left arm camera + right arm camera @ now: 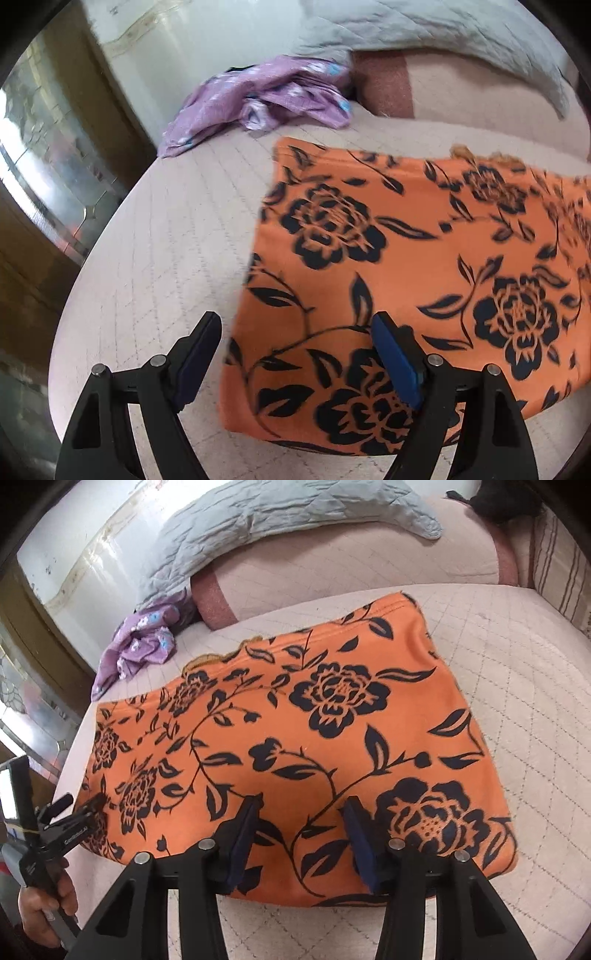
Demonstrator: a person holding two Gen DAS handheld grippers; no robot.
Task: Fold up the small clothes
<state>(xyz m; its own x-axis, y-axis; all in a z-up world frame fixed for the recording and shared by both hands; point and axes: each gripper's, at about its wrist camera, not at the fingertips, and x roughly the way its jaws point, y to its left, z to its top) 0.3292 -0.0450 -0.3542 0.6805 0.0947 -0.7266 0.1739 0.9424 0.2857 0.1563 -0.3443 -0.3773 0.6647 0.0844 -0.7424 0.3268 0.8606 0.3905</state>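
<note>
An orange garment with black flowers [406, 251] [295, 738] lies flat and folded into a rectangle on the cream quilted bed [159, 240] [517, 709]. My left gripper [295, 319] hovers open over the garment's near left corner, one finger over the bedding and one over the cloth. In the right wrist view the left gripper [83, 803] shows at the garment's left edge, held by a person's hand [44, 912]. My right gripper [303, 800] hangs over the garment's near edge, jaws apart with nothing between the pads.
A crumpled purple flowered garment [258, 99] [140, 642] lies at the far left of the bed. A grey-blue quilted blanket [424, 33] [258, 520] is heaped behind it. A striped pillow [554, 565] sits far right. A wooden cabinet with glass [48, 166] borders the left edge.
</note>
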